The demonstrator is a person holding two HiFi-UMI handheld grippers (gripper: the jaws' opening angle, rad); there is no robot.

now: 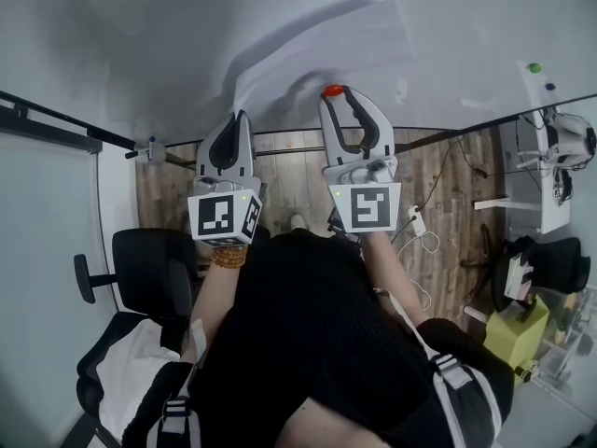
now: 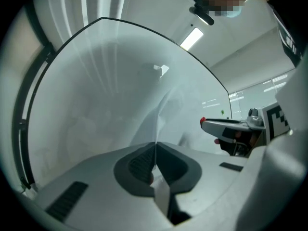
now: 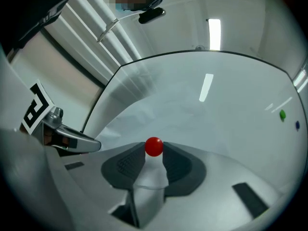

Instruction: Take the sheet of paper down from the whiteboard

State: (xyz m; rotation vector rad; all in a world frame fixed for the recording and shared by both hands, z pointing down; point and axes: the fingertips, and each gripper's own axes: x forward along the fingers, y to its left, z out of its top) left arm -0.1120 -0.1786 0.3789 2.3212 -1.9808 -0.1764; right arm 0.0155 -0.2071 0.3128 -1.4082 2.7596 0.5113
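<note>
In the head view we see our left gripper (image 1: 240, 121) and right gripper (image 1: 337, 95) side by side, both pointed at the glossy white whiteboard (image 1: 140, 54). The white sheet of paper (image 1: 322, 49) lies against it just above them, buckled and casting a shadow. Our left jaws meet the sheet's lower left edge, and our right jaws carry a small round red magnet (image 1: 331, 90) by its lower edge. Below lie a wood-plank floor (image 1: 298, 171) and a black office chair (image 1: 140, 269), and a small green magnet (image 1: 534, 67) sits on the board far to the right. In the left gripper view, the left gripper (image 2: 155, 146) has its jaws clenched flat on the thin edge of the paper (image 2: 166, 107), which rises from them to the board (image 2: 96, 81); the right gripper (image 2: 226, 125) shows alongside. In the right gripper view, the right gripper (image 3: 154, 152) grasps the red magnet (image 3: 154, 146) at its jaw tips, with the paper (image 3: 139, 114) on the board (image 3: 231, 100) behind. We cannot tell whether the magnet touches the board.
</note>
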